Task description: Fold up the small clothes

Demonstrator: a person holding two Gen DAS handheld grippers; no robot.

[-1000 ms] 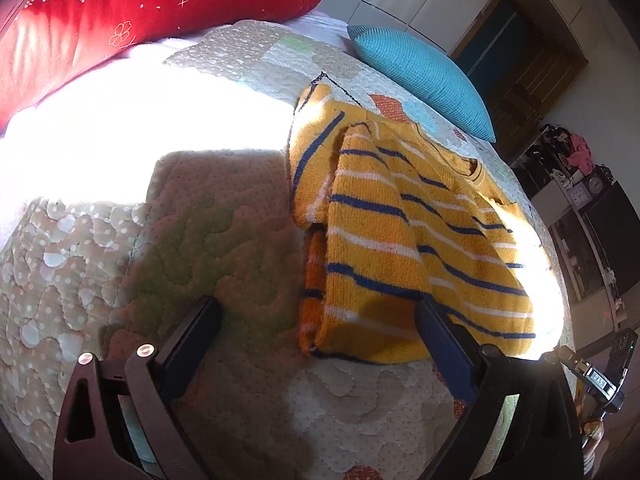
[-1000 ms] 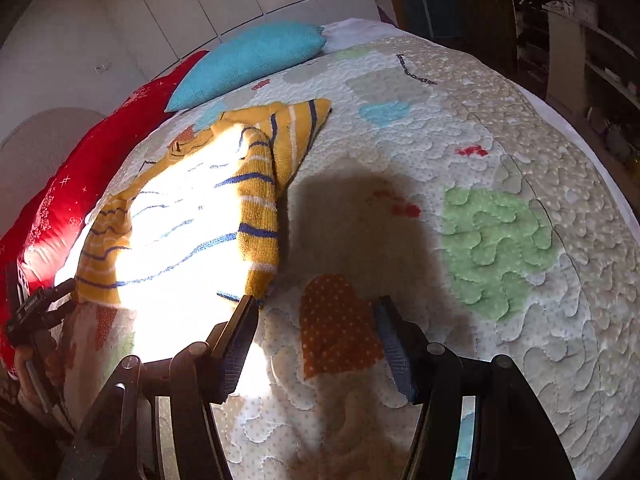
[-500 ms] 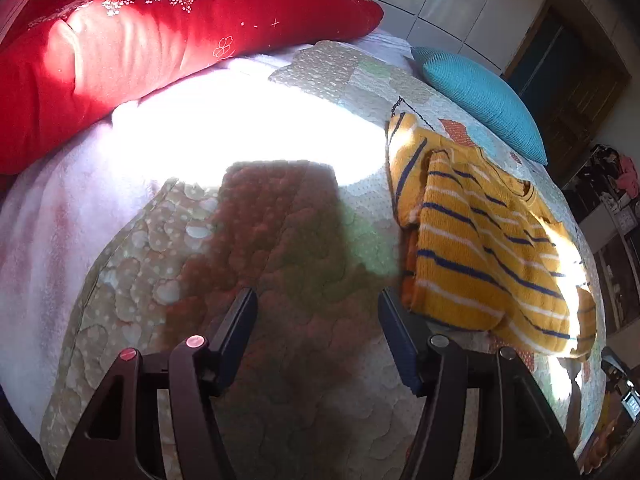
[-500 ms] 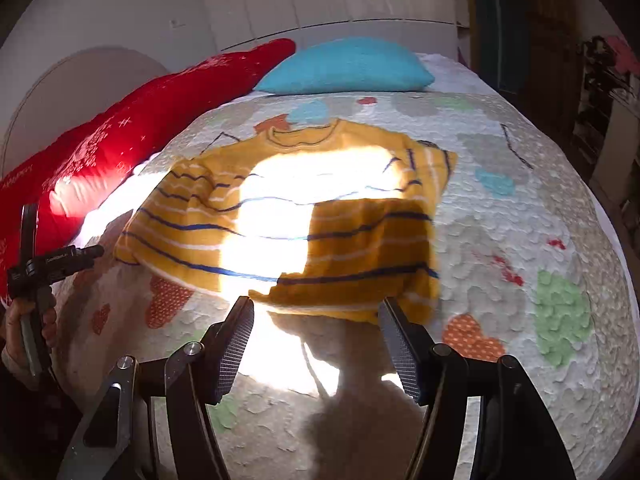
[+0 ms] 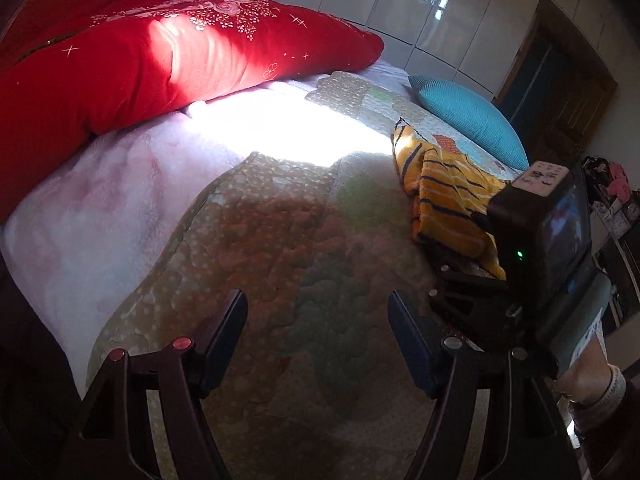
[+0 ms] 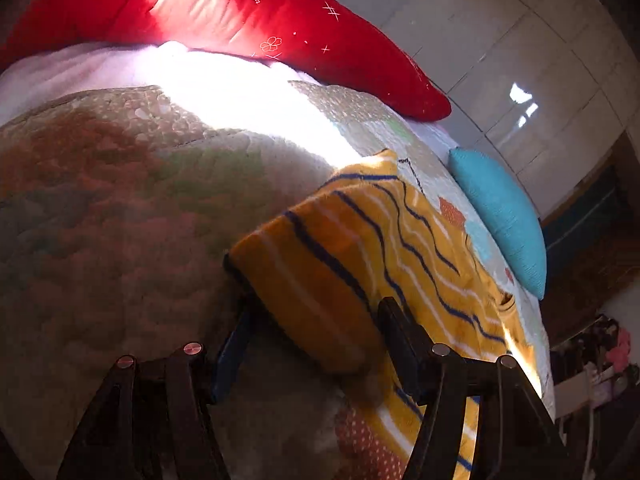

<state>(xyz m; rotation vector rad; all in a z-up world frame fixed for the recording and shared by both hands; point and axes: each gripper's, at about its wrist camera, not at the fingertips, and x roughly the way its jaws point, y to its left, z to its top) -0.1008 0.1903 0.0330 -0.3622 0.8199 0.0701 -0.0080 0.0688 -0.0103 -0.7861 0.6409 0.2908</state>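
The yellow striped sweater (image 6: 360,256) lies partly folded on the quilt (image 5: 260,264), between the red pillow (image 5: 140,64) and the blue pillow (image 5: 472,120). The right gripper (image 6: 316,344) has its fingers spread apart around the sweater's near folded corner. The left gripper (image 5: 318,332) hangs over bare quilt beside the sweater, fingers wide apart, holding nothing.
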